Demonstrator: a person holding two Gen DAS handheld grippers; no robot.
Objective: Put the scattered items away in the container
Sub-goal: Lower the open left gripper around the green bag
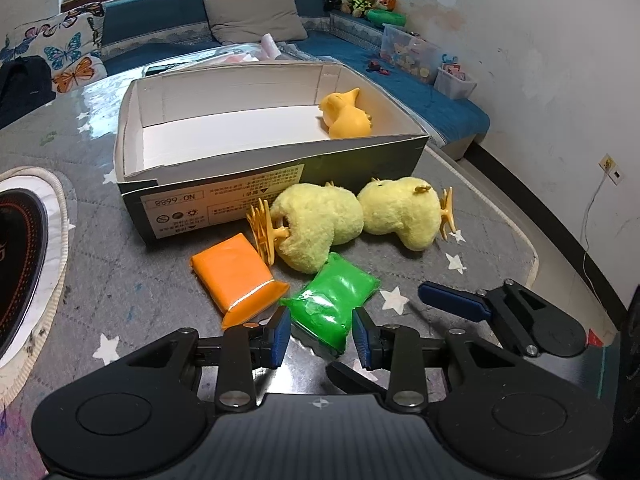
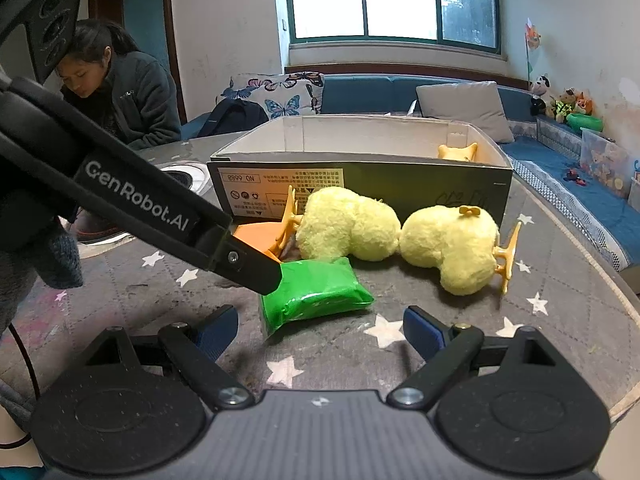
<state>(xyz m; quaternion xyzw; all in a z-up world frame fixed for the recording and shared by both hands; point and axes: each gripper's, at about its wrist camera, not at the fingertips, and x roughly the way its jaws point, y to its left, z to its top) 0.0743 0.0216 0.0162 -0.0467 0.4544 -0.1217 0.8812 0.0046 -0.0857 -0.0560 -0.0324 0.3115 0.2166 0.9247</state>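
My left gripper (image 1: 320, 334) has its jaws about half open around the near end of the green packet (image 1: 334, 304), which lies on the desk (image 1: 120, 280) in front of the box (image 1: 256, 184). The pads stand at both sides of the packet, but I cannot tell if they already press on it. The right gripper (image 2: 320, 334) hangs just beside, with jaws wide and nothing between them.

I see some risks. The packet looks soft and smooth, so a grip at only its end can let it sag or slip out when I lift. The orange packet (image 1: 236, 276) and the two plush chicks (image 1: 320, 224) lie very near, one chick touching the green packet, so they can be dragged along. The two grippers are also near each other and can collide. One yellow duck (image 1: 346, 114) lies already inside the box.
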